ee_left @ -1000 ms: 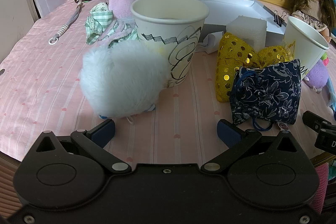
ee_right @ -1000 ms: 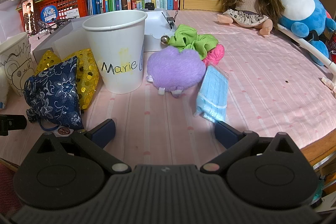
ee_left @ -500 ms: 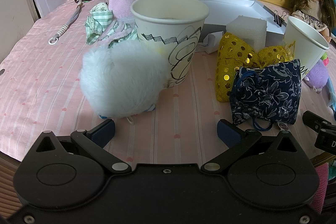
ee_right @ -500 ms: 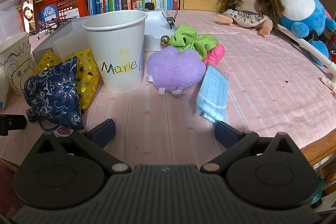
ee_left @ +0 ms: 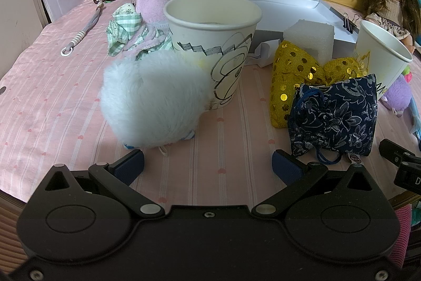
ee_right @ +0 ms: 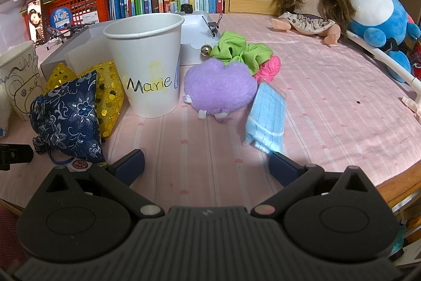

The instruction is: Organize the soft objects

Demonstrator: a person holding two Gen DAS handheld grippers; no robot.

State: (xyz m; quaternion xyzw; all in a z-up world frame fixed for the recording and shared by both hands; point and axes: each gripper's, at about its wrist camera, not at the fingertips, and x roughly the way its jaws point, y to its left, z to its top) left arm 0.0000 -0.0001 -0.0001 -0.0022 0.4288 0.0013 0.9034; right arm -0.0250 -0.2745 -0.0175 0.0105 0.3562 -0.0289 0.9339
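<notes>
Both grippers sit low at the near edge of the table with fingers spread wide and nothing between them: my left gripper faces the white fluffy ball, my right gripper faces the purple plush. I judge this as the very start, with no soft thing picked up yet and both paper cups looking empty (as far as their rims let me see).

On the left, the ball leans against the doodled cup; the navy flowered pouch rests against the gold sequin pouch just to the right. On the right, the purple plush lies just beside the cup marked Marie, with the blue face masks touching its right side and a green scrunchie behind it.

Next, I think, my left gripper needs to go forward and left to straddle the ball, then close gently; long fur will squash and slip. The pouches look limp and woven, the masks thin and pleated, the cups stiff but easily tipped.
</notes>
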